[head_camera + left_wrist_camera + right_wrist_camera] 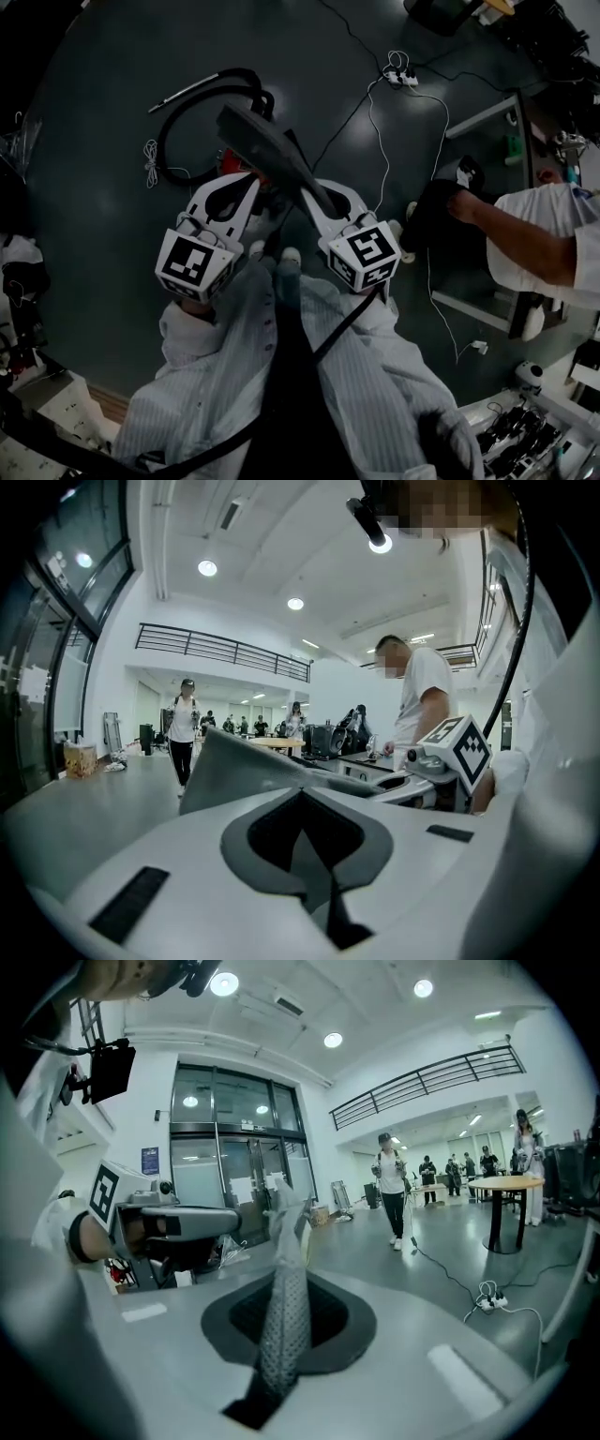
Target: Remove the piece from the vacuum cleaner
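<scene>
A flat dark grey vacuum cleaner piece (272,155) is held up in the air between my two grippers. The left gripper (251,183) is shut on its edge, and the piece (234,771) spreads out as a wide grey wedge beyond the shut left gripper (302,794). From the other side the right gripper (317,195) clamps it. There the piece (281,1307) rises as a narrow textured strip out of the shut right gripper (284,1283). The red vacuum cleaner body (228,161) lies on the floor under the piece, mostly hidden.
A black hose (202,108) curls on the dark floor beyond the piece. White cables and a power strip (400,77) lie further back. Another person in white (544,234) reaches in from the right. A round table (506,1185) and a walking person (392,1190) are far off.
</scene>
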The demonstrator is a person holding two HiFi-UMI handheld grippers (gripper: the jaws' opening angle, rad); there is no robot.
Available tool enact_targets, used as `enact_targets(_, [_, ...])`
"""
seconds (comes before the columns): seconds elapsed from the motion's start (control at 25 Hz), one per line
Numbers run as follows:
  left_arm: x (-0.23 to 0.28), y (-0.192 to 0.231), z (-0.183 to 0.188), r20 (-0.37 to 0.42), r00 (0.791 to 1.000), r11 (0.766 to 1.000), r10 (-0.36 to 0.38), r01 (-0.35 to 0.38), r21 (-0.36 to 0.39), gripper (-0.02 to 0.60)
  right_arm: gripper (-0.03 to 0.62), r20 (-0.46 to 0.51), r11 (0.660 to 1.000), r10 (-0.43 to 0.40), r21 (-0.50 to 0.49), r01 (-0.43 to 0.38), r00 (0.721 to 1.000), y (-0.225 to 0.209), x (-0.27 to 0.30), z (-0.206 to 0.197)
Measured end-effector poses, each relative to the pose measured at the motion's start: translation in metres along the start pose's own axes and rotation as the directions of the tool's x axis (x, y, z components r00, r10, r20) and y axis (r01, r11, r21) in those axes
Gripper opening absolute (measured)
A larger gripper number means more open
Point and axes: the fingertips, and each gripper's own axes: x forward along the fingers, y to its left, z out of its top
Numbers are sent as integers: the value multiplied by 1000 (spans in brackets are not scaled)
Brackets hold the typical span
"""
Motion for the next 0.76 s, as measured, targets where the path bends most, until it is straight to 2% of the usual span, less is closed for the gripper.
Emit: enact_targets(0.76, [-9, -7, -4, -30, 999, 1000, -17, 17, 16, 3, 14, -13, 1000, 19, -7, -19, 1000, 21, -2, -2])
